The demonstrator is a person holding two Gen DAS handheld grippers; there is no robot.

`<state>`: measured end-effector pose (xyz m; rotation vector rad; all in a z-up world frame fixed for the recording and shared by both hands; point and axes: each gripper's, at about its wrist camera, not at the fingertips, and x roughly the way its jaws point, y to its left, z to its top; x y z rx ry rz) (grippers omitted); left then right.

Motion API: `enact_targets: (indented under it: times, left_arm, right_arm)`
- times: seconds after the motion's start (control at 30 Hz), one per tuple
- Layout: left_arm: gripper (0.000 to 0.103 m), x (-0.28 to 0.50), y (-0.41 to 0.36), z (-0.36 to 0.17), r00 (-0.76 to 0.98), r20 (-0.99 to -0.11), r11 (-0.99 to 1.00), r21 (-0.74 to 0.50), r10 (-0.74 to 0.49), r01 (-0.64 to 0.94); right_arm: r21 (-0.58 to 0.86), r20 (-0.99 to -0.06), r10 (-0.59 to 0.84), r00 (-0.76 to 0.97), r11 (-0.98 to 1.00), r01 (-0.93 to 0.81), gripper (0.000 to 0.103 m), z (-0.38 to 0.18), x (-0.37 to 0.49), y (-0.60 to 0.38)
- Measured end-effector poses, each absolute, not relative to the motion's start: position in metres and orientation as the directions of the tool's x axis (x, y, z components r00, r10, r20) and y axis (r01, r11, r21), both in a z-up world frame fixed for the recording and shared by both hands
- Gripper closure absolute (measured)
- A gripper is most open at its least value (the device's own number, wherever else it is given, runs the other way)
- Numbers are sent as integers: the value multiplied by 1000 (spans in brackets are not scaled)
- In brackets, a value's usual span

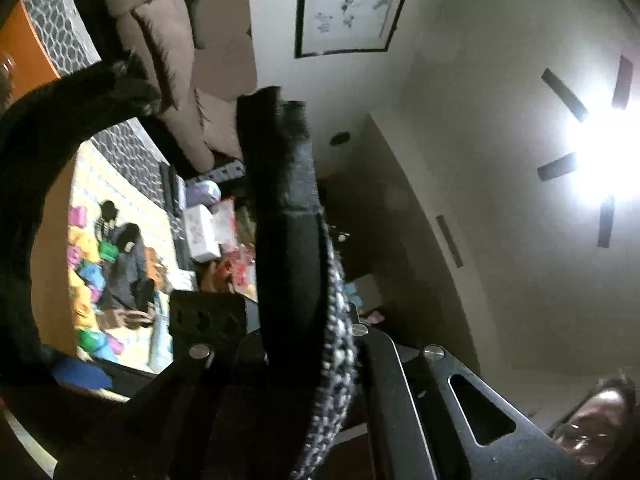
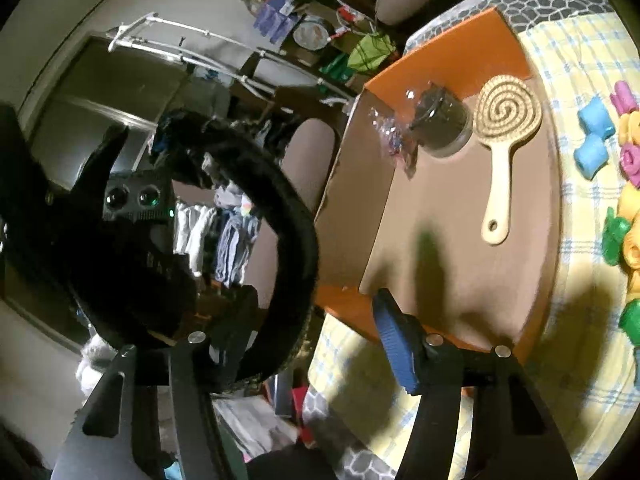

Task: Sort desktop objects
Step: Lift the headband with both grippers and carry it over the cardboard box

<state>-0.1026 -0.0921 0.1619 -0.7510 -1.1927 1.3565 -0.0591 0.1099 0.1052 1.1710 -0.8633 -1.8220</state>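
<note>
Headband (image 1: 288, 264), the black fuzzy hoop kind, is clamped in my left gripper (image 1: 298, 344), jaws pinched right down on the band, with a speckled black-and-white edge showing along one side. It arcs up and around the left of that view, so it's held up in the air, not lying on anything. From my right wrist view the same headband (image 2: 280, 216) curves across the left half of the picture, off to the side of the orange box (image 2: 460, 200). My right gripper (image 2: 304, 364) is spread apart with nothing pressed between its fingers; the blue-padded finger (image 2: 394, 344) sits near the box's front edge and the band passes just by the other finger. Inside the box there's a wooden hairbrush (image 2: 502, 148), a dark round jar (image 2: 440, 124) and a clear crinkly packet (image 2: 390, 136). Colourful hair rollers (image 2: 592, 140) lie on the yellow checked cloth (image 2: 580, 60) beside the box.
</note>
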Motion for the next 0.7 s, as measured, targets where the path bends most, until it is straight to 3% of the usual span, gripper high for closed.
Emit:
enact_targets:
  times: [0.17, 0.33, 0.4, 0.43, 0.47, 0.67, 0.7]
  left_arm:
    - [102, -97, -78, 166, -117, 230, 182, -929, 966, -322]
    - [102, -93, -66, 173, -68, 256, 221, -918, 964, -330]
    - [102, -94, -66, 172, -69, 254, 219, -919, 965, -327]
    - [102, -96, -68, 170, -78, 248, 211, -923, 966, -321]
    - [102, -98, -70, 168, -86, 247, 209, -926, 965, -315]
    - [101, -107, -91, 159, -151, 221, 169, -940, 964, -296]
    - [89, -109, -92, 155, -164, 197, 144, -946, 966, -292]
  right_arm:
    - [871, -355, -892, -278, -424, 248, 29, 111, -63, 118]
    - [875, -337, -898, -283, -410, 257, 26, 110, -67, 120]
    - [888, -303, -914, -269, -374, 269, 40, 109, -67, 119]
    - [886, -295, -917, -268, -367, 281, 64, 111, -66, 118]
    - [881, -293, -919, -264, -367, 299, 78, 113, -66, 117]
    - [860, -329, -885, -329, -425, 282, 89, 114, -67, 128]
    - [859, -329, -880, -341, -429, 280, 89, 114, -67, 130]
